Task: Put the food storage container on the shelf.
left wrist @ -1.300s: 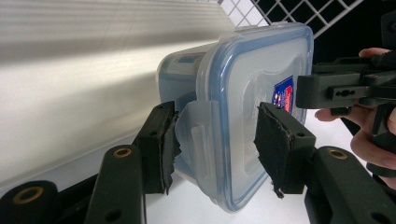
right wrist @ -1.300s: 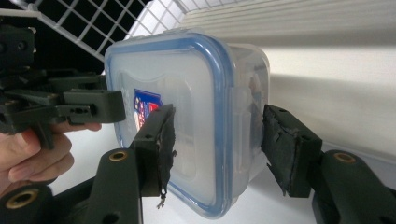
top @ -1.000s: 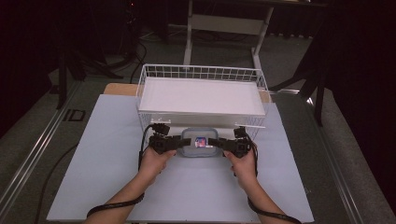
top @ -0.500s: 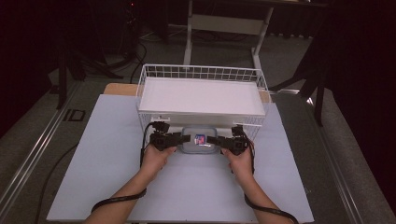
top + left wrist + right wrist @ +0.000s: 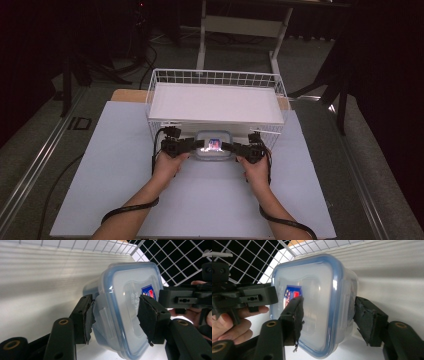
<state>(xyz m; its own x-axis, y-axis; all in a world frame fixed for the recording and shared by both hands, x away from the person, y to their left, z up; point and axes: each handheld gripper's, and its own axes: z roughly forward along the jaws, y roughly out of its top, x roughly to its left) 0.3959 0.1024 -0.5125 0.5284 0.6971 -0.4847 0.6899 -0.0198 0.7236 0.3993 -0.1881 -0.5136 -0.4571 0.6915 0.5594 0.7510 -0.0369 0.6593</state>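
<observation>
While both hands meet at frame centre in the high view, the left gripper (image 5: 196,145) and right gripper (image 5: 229,146) flank a lidded plastic container (image 5: 214,145) just below the wire basket (image 5: 215,77).

Left gripper view: pads straddle the container's (image 5: 125,307) end, seemingly touching; jaws have just been opening.

Right gripper view: one pad on the lid (image 5: 312,302), the other apparently off the wall; jaws just opening.

Looked like a lab or test studio: dark room, black curtains behind, a white board (image 5: 125,180) laid over the table as work surface, metal floor rails (image 5: 35,165) alongside, cables (image 5: 55,185) trailing, a bare desk frame (image 5: 240,30) beyond the far edge.
</observation>
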